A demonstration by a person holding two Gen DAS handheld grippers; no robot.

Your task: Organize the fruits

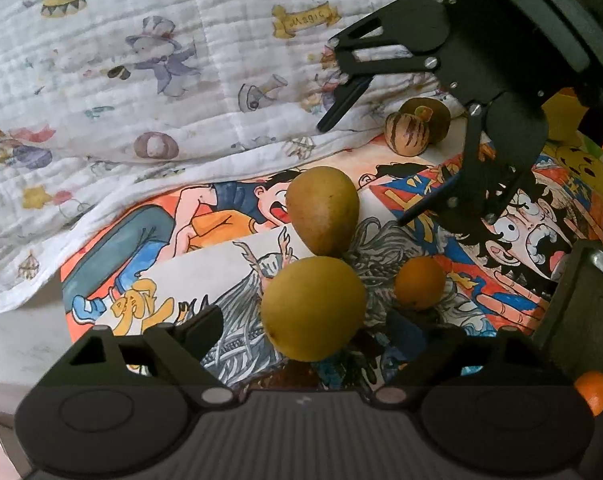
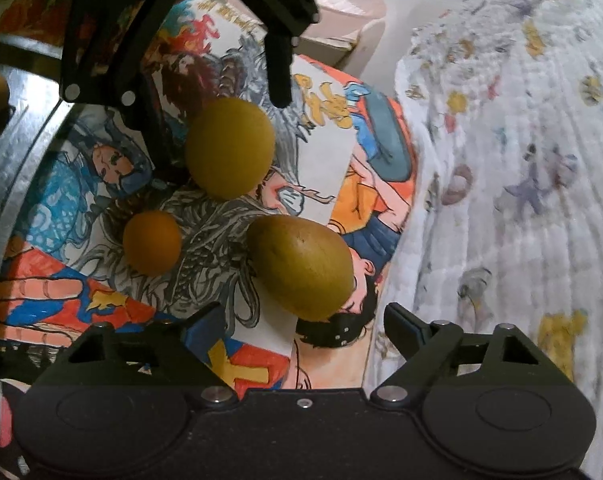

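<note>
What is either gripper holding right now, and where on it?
Nothing. The left gripper straddles the round yellow-green fruit without pinching it; the right gripper sits open before the oval green-brown fruit.

surface: comic-print mat [image 1: 229, 240], all loud cartoon art
on it: round pear [image 1: 313, 308], oval pear [image 1: 323, 210] right behind, small orange [image 1: 419, 283] beside
edge: white quilt [image 1: 141, 80] overlapping

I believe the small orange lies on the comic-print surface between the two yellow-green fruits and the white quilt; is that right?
Not quite. The small orange does lie on the comic-print surface, but on the far side of the two yellow-green fruits from the white quilt, not between them. The left wrist view shows this.
</note>
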